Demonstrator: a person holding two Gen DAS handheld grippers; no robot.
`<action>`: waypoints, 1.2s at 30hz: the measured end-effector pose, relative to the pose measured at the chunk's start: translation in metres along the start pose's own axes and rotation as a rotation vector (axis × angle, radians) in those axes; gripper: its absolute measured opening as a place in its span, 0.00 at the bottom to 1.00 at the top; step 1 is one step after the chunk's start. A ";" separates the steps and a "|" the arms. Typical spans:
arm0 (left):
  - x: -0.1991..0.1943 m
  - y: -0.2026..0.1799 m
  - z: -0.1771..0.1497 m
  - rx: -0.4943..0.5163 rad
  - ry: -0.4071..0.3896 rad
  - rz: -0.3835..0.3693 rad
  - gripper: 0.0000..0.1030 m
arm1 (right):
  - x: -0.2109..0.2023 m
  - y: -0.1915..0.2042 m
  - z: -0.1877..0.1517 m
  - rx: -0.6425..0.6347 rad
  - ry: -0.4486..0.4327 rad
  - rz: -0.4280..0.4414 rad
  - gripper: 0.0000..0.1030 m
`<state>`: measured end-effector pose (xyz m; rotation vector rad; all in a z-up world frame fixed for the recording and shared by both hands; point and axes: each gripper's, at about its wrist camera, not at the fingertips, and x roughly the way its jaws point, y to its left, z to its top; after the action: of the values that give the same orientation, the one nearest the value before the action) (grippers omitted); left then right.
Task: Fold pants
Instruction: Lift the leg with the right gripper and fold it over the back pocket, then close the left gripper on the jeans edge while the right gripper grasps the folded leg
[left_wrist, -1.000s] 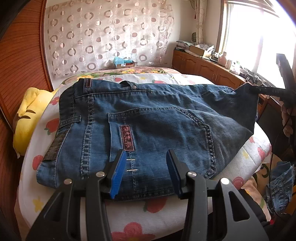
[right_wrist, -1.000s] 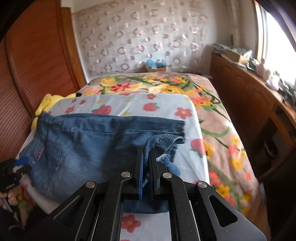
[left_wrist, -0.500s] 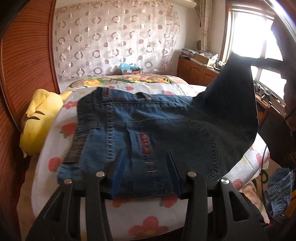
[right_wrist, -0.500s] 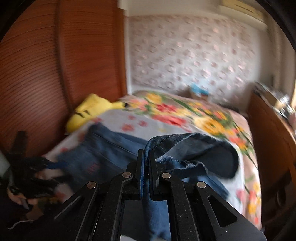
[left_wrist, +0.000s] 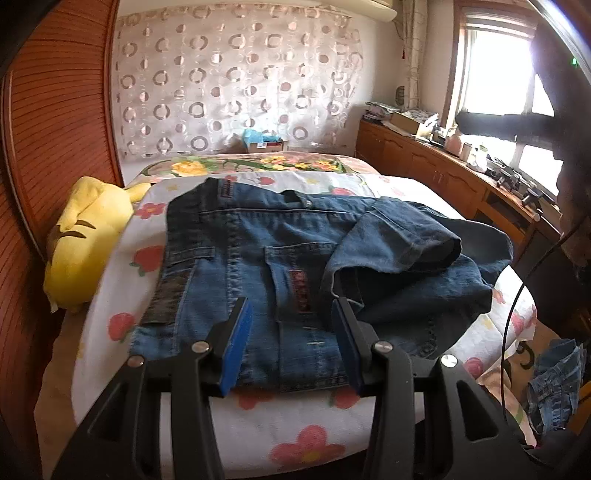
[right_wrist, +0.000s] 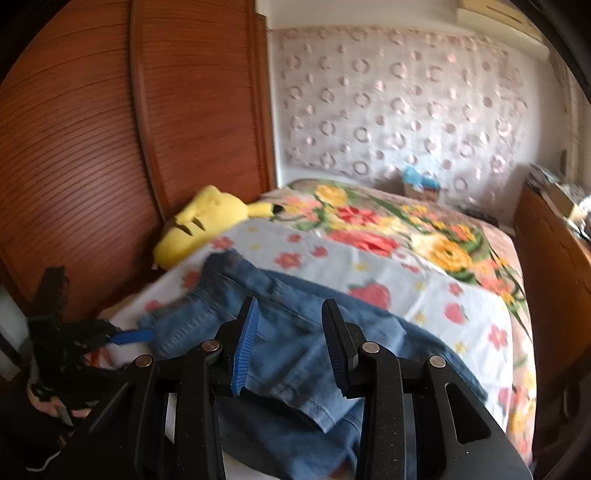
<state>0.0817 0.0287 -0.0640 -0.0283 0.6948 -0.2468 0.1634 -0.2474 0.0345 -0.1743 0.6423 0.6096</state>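
Denim jeans (left_wrist: 266, 258) lie doubled at the near edge of the bed (left_wrist: 258, 424) — right gripper (right_wrist: 290, 343) opening, nothing pinched; left gripper (left_wrist: 291, 347) parted, empty.

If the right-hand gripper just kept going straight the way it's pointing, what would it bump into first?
Most likely the jeans on the bed: the right gripper, jaws opening with nothing pinched, tilts down at the denim directly ahead. Blur makes exact depth uncertain.
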 end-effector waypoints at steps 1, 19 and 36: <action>0.003 -0.002 0.000 0.004 0.004 -0.006 0.42 | 0.001 -0.006 -0.006 0.015 0.011 -0.008 0.35; 0.061 -0.037 0.007 0.071 0.087 -0.068 0.42 | 0.062 -0.041 -0.085 0.153 0.196 -0.006 0.45; 0.061 -0.039 0.010 0.099 0.036 -0.063 0.04 | 0.080 -0.051 -0.099 0.227 0.241 0.062 0.06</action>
<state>0.1248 -0.0244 -0.0902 0.0492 0.7173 -0.3422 0.1935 -0.2842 -0.0939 -0.0153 0.9474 0.5754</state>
